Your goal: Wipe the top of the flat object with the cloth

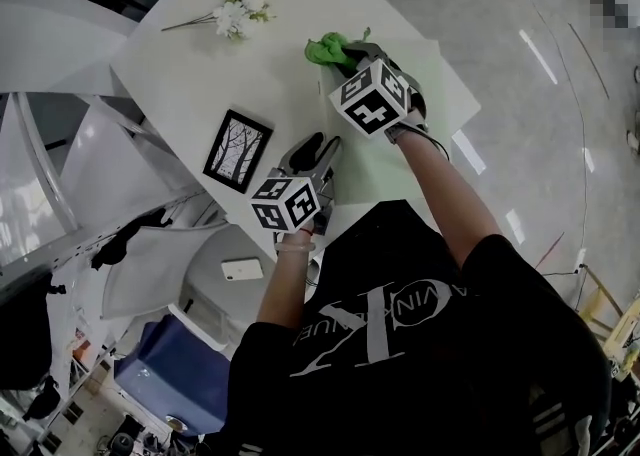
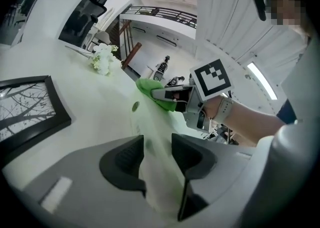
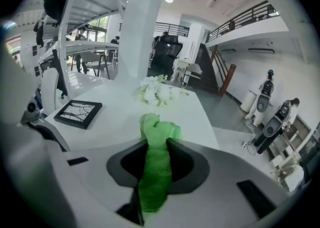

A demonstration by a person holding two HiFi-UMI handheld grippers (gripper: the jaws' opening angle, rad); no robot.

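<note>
The left gripper (image 1: 318,149) (image 2: 157,157) is held at the near edge of the pale green mat (image 1: 372,172) (image 2: 150,139), which is laid flat on the white table (image 1: 200,74). Its jaws are parted, with the mat's edge taken between them but not visibly pinched. A black picture frame (image 1: 238,150) is set just left of the mat. At the mat's far corner, the green cloth (image 1: 328,47) (image 3: 156,172) is clamped in the right gripper (image 1: 350,56) (image 3: 157,157) and lowered onto the mat. White artificial flowers (image 1: 238,12) are seen well beyond the mat.
</note>
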